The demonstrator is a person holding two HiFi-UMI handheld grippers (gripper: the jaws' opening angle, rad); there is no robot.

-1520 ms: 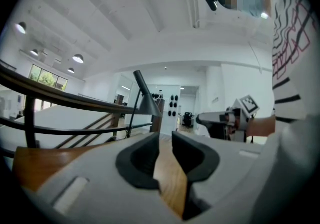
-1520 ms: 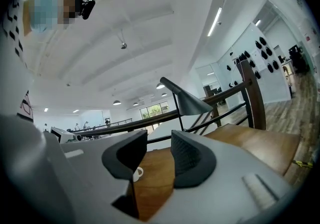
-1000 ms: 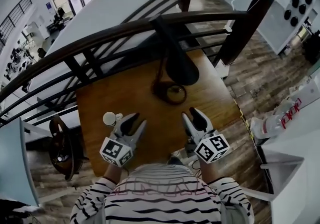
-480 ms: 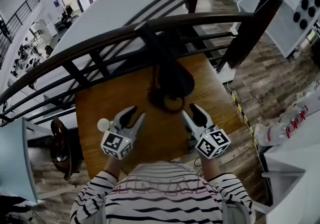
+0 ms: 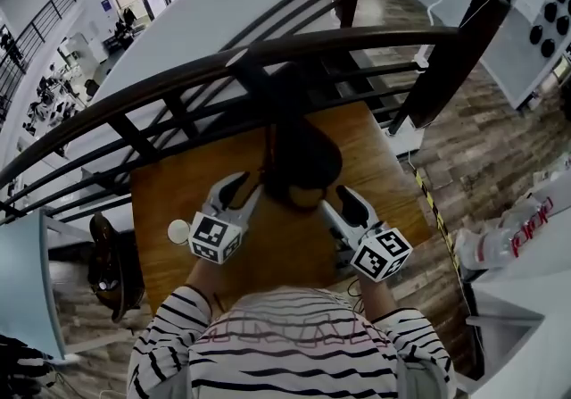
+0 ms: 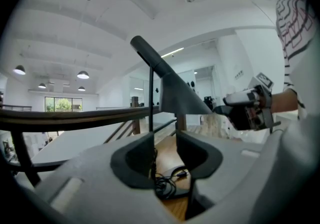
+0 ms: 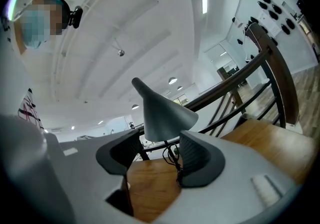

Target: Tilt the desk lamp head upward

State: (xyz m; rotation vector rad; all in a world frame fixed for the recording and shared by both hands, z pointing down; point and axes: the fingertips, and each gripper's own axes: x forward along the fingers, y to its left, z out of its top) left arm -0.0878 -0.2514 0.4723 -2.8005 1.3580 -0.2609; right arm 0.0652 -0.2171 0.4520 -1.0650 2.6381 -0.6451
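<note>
The black desk lamp stands on the wooden table [image 5: 169, 196], and its cone head [image 5: 303, 156] hides most of its base from above. My left gripper [image 5: 239, 192] sits just left of the head with its jaws open. In the left gripper view the cone [image 6: 182, 96], the thin stem [image 6: 151, 105] and a coiled cable [image 6: 167, 185] lie beyond my left gripper [image 6: 165, 155], with nothing between the pads. My right gripper [image 5: 343, 203] is just right of the head, its jaws opening. The right gripper view shows the cone [image 7: 162, 110] above and beyond my right gripper [image 7: 155, 155], untouched.
A dark curved railing [image 5: 268, 54] runs along the table's far edge, close behind the lamp. A small white round object [image 5: 178, 229] sits on the table left of my left gripper. A dark chair [image 5: 111, 263] stands off the table's left side.
Both grippers have moved forward to flank the lamp head. The left one has passed the white object, which now lies behind its tips.
</note>
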